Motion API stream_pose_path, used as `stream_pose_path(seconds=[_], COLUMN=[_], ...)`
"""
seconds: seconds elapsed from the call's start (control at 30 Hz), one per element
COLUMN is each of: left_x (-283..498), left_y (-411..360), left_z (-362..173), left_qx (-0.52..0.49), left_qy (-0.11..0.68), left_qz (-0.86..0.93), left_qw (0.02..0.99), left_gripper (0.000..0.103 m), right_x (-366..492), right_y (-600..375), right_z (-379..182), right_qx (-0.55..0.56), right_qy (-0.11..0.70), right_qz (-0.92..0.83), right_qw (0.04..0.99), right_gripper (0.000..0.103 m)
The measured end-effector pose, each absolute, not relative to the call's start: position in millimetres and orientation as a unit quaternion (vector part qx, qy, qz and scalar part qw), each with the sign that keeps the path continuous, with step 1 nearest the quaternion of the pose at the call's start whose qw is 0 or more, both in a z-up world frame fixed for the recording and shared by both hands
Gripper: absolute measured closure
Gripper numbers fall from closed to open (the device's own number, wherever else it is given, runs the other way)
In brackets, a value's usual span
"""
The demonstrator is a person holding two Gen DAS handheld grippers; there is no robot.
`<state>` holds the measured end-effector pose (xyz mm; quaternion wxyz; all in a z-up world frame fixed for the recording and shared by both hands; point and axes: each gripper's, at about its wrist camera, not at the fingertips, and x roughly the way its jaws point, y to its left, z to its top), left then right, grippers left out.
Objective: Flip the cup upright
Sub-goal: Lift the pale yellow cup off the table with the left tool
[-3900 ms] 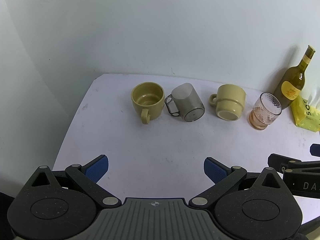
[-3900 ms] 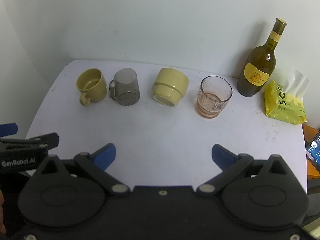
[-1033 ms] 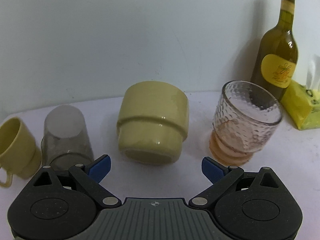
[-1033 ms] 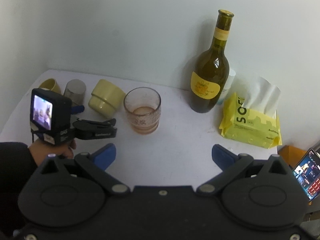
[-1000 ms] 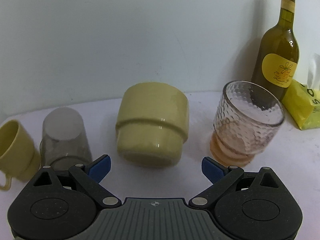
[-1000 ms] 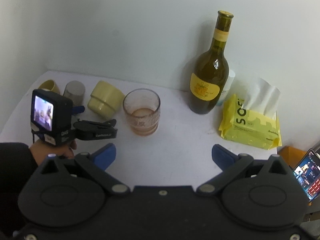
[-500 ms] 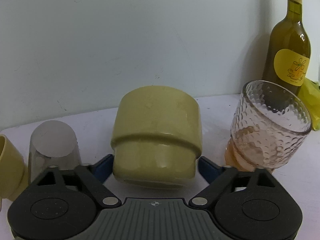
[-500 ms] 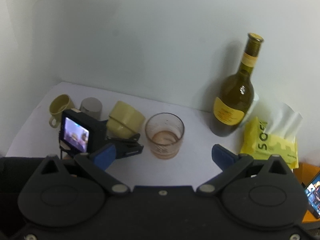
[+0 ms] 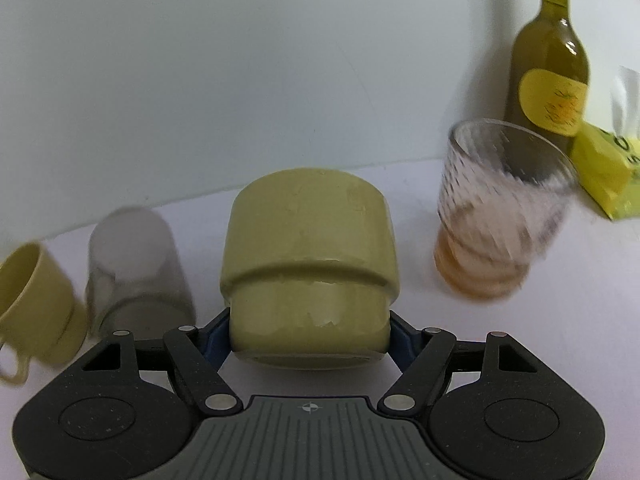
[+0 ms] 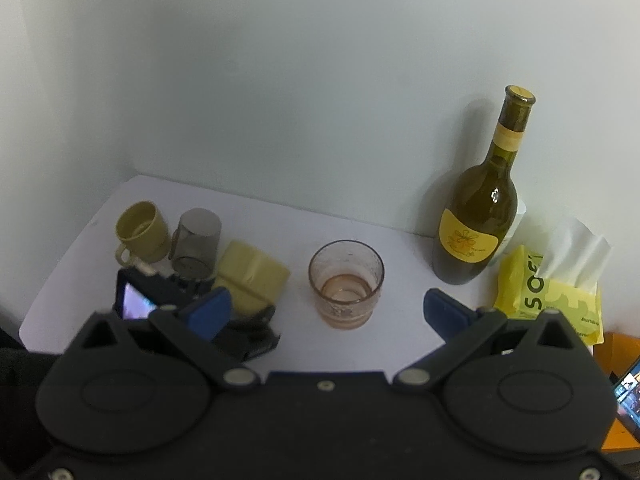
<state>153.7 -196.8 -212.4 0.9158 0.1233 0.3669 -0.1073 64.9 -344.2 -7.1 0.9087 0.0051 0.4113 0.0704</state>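
Observation:
An olive-yellow ceramic cup (image 9: 308, 264) stands upside down on the white table (image 9: 420, 344), base up. My left gripper (image 9: 309, 338) is shut on its lower rim, one blue pad on each side. In the right wrist view the same cup (image 10: 252, 276) looks tilted in the left gripper (image 10: 240, 320). My right gripper (image 10: 326, 312) is open and empty, held above the table in front of the pink glass (image 10: 346, 284).
An upright yellow mug (image 9: 32, 300) and an upside-down grey cup (image 9: 134, 264) stand left of the held cup. The textured pink glass (image 9: 496, 216), a wine bottle (image 10: 476, 216) and a yellow tissue pack (image 10: 548, 296) stand to the right. A wall runs behind.
My left gripper moved forward around the upside-down yellow cup and closed on it. My right gripper pulled back and rose.

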Motion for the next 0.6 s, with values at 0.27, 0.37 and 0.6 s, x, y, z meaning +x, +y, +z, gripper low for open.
stream_pose_path(seconds=[0.27,0.37,0.6], left_x=[69.3,37.9,-15.1], left_y=[-169.5,-159.8,-122.4], left_z=[-214.5,-209.1,-210.8], left_qx=[0.128,0.131,0.112], left_qy=[0.397,0.405,0.414], left_qz=[-0.08,-0.077,-0.078], left_qw=[0.905,0.901,0.9], left_gripper=[0.033,0.032,0.032], right_x=[46.9,39.7,18.6], right_y=[-326.8,-317.1,-287.8], right_z=[-9.4,-10.7,-11.3], right_qx=[0.017,0.018,-0.002], right_qy=[0.41,0.41,0.408], right_qz=[0.107,0.123,0.13], right_qw=[0.906,0.904,0.904], right_gripper=[0.0,0.0,0.0])
